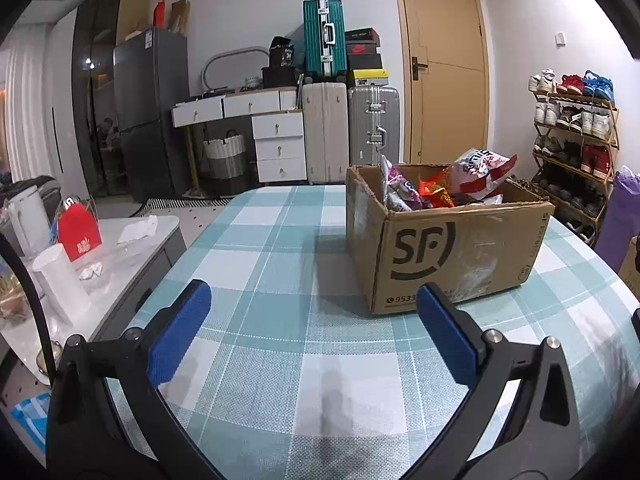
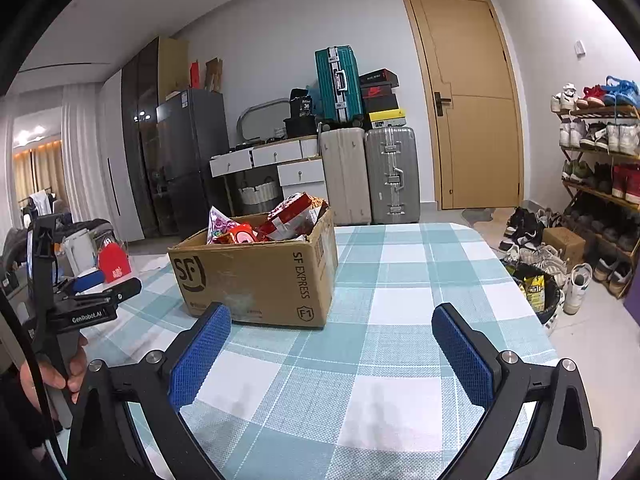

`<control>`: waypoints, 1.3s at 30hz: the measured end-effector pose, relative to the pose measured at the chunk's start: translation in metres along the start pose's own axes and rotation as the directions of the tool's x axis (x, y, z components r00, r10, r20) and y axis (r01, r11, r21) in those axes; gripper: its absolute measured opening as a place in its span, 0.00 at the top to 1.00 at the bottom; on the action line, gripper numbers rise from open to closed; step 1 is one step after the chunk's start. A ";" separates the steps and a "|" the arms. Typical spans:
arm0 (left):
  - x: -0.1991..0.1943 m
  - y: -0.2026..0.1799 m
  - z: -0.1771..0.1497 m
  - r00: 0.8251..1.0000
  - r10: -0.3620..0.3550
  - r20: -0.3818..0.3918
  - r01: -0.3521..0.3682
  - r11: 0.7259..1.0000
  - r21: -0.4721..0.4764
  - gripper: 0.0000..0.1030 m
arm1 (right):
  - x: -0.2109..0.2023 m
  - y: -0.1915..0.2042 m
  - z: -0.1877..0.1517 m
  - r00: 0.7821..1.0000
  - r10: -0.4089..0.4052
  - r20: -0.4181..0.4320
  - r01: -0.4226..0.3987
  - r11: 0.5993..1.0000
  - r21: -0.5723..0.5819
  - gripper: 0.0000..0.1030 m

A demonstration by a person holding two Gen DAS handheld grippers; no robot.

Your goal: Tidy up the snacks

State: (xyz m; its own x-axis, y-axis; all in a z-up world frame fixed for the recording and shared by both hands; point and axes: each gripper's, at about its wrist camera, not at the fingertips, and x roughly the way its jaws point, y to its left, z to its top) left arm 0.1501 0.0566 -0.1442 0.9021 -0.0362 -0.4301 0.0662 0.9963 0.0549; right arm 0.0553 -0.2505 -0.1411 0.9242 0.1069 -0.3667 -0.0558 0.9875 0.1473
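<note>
Two grippers, left gripper and right gripper, hover wide apart and empty over the checked counter. Beyond them stands the box, open-topped, with snacks inside. Suitcases line the far wall.

Both wrist views look low across the table toward the cardboard box.

The left gripper hangs level, its blue-padded fingers spread wide with nothing between them. The right gripper matches it, jaws fully apart, pads bare. From the right wrist view, the left gripper shows at nine o'clock, its handle gripped by the person's left hand.
</note>
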 end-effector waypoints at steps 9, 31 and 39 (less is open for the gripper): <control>0.000 0.000 -0.001 1.000 -0.007 0.002 0.007 1.000 -0.002 0.00 | -0.001 0.001 -0.001 1.000 -0.010 0.005 0.010 1.000 -0.006 0.01; -0.009 -0.007 -0.002 1.000 0.000 0.023 0.000 1.000 0.001 0.00 | -0.002 0.002 -0.002 1.000 -0.008 0.004 0.008 1.000 -0.003 0.00; -0.009 -0.008 -0.002 1.000 0.006 0.023 -0.006 1.000 -0.001 0.00 | -0.002 0.002 -0.002 1.000 -0.008 0.004 0.008 1.000 -0.006 0.01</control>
State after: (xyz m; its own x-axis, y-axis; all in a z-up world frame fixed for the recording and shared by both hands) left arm 0.1404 0.0488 -0.1422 0.9120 -0.0321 -0.4088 0.0603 0.9966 0.0563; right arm 0.0524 -0.2487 -0.1417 0.9261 0.0985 -0.3643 -0.0505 0.9890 0.1390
